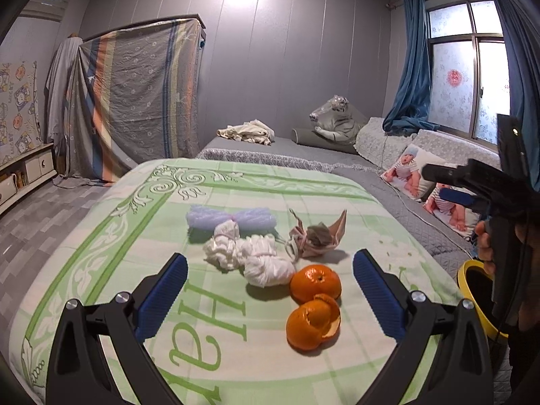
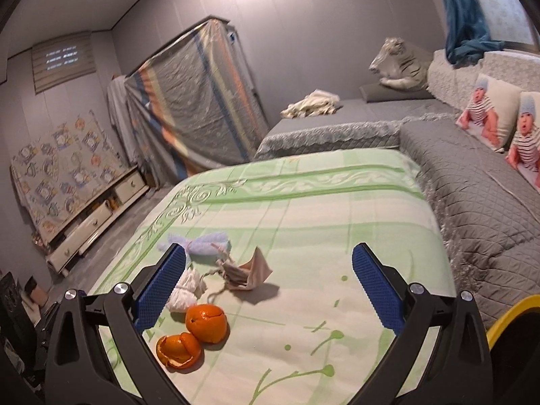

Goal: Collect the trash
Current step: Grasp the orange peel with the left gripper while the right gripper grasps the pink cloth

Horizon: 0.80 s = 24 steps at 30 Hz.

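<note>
On the green-and-white cloth (image 1: 111, 243) lie two pieces of orange peel (image 1: 315, 283) (image 1: 312, 324), crumpled white tissue (image 1: 249, 256), a pink crumpled mask (image 1: 317, 236) and a pale purple foam net (image 1: 233, 219). My left gripper (image 1: 270, 290) is open and empty, hovering just before the peels and tissue. My right gripper (image 2: 270, 287) is open and empty; the same trash lies at its lower left: peels (image 2: 206, 322), tissue (image 2: 184, 290), mask (image 2: 246, 271), foam net (image 2: 202, 244). The right gripper also shows at the right edge of the left wrist view (image 1: 449, 185).
A yellow-rimmed bin (image 1: 472, 290) stands at the table's right edge, also in the right wrist view (image 2: 506, 317). A grey quilted sofa (image 2: 472, 185) with baby-print cushions (image 2: 489, 114) lies behind. A low cabinet (image 2: 101, 216) stands at the left wall.
</note>
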Available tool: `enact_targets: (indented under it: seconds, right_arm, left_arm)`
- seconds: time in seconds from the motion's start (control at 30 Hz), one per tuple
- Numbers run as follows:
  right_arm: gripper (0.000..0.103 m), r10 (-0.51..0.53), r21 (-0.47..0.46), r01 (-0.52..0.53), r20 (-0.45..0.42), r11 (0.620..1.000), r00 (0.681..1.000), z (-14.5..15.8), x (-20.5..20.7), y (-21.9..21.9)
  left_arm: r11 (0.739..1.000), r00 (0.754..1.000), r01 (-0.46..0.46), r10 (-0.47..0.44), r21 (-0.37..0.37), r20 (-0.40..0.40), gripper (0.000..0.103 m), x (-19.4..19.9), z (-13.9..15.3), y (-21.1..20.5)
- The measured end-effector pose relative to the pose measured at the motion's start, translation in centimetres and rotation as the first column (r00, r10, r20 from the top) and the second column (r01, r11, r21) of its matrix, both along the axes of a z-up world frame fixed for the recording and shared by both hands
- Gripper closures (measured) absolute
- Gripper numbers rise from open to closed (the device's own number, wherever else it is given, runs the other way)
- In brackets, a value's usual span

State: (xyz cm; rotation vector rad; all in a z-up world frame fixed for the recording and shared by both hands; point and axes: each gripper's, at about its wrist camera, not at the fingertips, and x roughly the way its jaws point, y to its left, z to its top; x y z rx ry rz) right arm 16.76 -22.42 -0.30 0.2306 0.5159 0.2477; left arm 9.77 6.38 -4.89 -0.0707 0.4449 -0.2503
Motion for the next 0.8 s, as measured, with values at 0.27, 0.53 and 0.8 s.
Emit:
enact_targets:
  seconds: [0.27, 0.53, 0.8]
  right_arm:
    - [0.009, 0.101, -0.034, -0.105, -0.111, 0.994, 0.989, -3.4, 4.1, 2.5]
    - [0.019, 0.142, -0.055, -0.157, -0.212, 0.986, 0.967, -5.6, 7.0, 4.2]
    - [0.021, 0.16, -0.026, -0.174, -0.279, 0.984, 0.947, -6.5, 9.1, 5.0]
  left_arm:
    - [0.996, 0.995, 0.078, -0.076, 0.031, -0.059, 0.008, 1.0, -2.1, -1.9]
    - [0.989, 0.974, 0.148, -0.143, 0.015, -0.175, 0.008, 2.9, -3.8, -3.7]
    - [0.98, 0.954, 0.199, -0.189, 0.022, -0.234, 0.008, 3.8, -4.5, -5.0]
